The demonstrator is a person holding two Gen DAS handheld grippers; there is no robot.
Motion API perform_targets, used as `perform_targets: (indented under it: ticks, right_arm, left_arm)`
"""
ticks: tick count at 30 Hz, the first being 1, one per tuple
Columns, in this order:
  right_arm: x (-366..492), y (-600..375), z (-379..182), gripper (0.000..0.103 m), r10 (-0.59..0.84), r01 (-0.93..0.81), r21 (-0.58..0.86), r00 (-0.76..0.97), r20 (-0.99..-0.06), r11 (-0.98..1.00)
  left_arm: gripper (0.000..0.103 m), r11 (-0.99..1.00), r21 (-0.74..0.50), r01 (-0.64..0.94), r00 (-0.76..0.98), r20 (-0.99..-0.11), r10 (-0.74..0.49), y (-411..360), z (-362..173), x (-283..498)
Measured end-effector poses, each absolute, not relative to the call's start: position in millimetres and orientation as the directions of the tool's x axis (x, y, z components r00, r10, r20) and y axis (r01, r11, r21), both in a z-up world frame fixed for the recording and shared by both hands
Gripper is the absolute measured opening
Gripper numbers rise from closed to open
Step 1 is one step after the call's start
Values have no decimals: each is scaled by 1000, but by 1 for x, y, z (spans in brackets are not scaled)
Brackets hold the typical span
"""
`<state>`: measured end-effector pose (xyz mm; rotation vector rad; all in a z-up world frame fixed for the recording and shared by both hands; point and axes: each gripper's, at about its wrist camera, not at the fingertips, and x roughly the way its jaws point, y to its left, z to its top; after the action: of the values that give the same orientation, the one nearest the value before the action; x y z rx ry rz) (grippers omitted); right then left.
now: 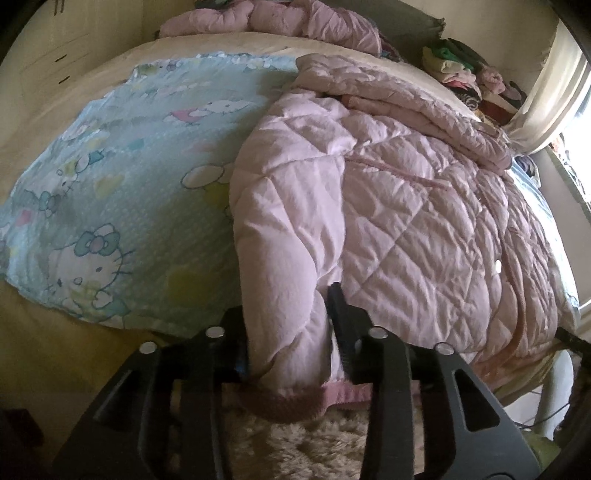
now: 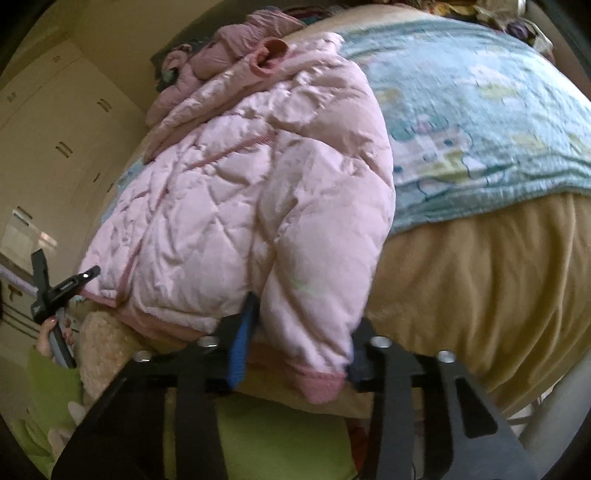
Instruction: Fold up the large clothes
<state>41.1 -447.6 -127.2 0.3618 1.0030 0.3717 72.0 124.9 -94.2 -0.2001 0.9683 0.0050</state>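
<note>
A pink quilted jacket (image 1: 388, 206) lies on the bed over a light blue cartoon-print blanket (image 1: 122, 192). My left gripper (image 1: 288, 325) is closed around one sleeve (image 1: 284, 288) near its ribbed cuff, at the bed's near edge. In the right wrist view the jacket (image 2: 229, 192) hangs over the bed edge, and my right gripper (image 2: 303, 332) grips the other sleeve (image 2: 314, 306) just above its cuff. The left gripper (image 2: 55, 288) shows at far left, held in a hand. The blue blanket (image 2: 480, 110) lies to the right.
More pink clothing (image 1: 280, 18) is heaped at the bed's far end, and a pile of mixed clothes (image 1: 469, 70) sits at the right. A beige sheet (image 2: 480, 277) drapes the bed's side. A fluffy beige rug (image 1: 314, 446) lies below. Cupboards (image 2: 48, 147) stand left.
</note>
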Motion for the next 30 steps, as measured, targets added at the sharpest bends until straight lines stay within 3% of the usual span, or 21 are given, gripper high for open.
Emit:
perform_targets:
  ticks: [6,8,13,15,17,19,30]
  right_arm:
    - [39,-449,-90,19,514,-209,494,579,-633,844]
    - [40,-450,-80,19,523,-226,499,601,-604,836]
    - [47,-454,-64,18,544,-247,520,628,-557,818]
    - [50,-451,-60,18,542,-250,519,637,-547,817]
    - [51,-452,-58,18,544,-254,521,643,-539,815]
    - [51,-452,-56,18,544,-256,519,647,-534,815]
    - [61,-454,-44,18,553,-273,534,681,-481,800]
  left_arm:
    - [41,982,-161,-99,549,-832,-82,130,-100,69]
    - [51,981,-162,-102,540,-838,-82,130,-103,67]
    - [53,985,-150,-81,521,-849,-86,124,-109,65]
    - [44,985,-150,-81,528,-845,-85,123,-107,64]
    - [26,984,-161,-72,540,-836,-97,120,-104,63]
    - [19,986,-152,-66,560,-824,-89,116,-97,62]
    - [14,987,-138,-78,692,-721,-45,111,-40,61]
